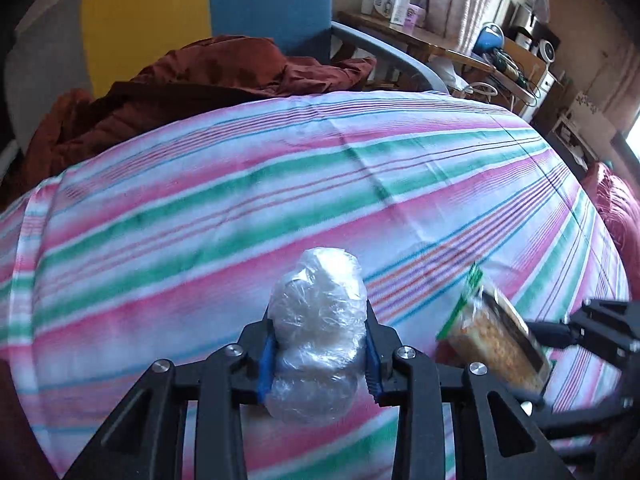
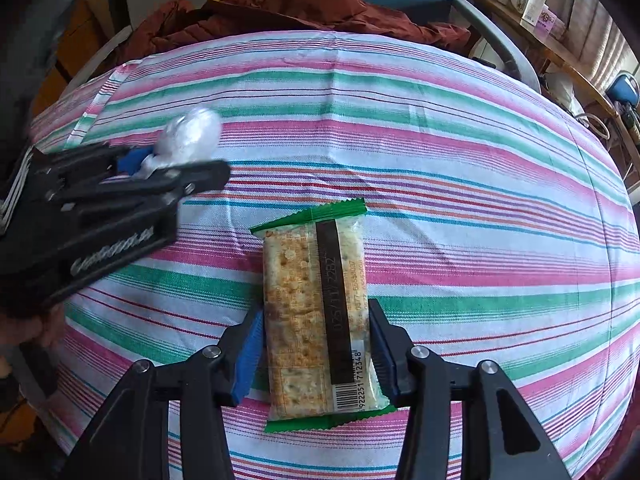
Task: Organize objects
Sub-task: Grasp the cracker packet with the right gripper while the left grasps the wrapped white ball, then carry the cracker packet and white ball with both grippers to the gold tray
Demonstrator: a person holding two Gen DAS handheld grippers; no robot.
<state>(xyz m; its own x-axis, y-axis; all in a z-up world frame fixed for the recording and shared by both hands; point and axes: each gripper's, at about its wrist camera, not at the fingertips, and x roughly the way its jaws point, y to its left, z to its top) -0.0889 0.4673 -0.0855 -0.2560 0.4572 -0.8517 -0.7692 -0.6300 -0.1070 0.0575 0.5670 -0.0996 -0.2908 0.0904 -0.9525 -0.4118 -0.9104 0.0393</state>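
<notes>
A bundle wrapped in clear crinkled plastic [image 1: 318, 300] sits between the blue pads of my left gripper [image 1: 319, 318], which is shut on it just above the striped cloth [image 1: 240, 184]. The right wrist view shows the same bundle [image 2: 192, 132] sticking out of the left gripper [image 2: 176, 164] at the left. My right gripper [image 2: 316, 312] is shut on a cracker packet [image 2: 304, 272] with green crimped ends, pads pressing its long sides, the barcode end nearest the camera. The left wrist view shows this packet [image 1: 496, 332] tilted at the lower right.
The pink, green and white striped cloth [image 2: 440, 160] covers a wide soft surface. A rust-brown garment [image 1: 180, 80] is heaped at its far edge, before a chair with a blue back [image 1: 272, 4]. A cluttered wooden desk with boxes [image 1: 394, 0] stands at the far right.
</notes>
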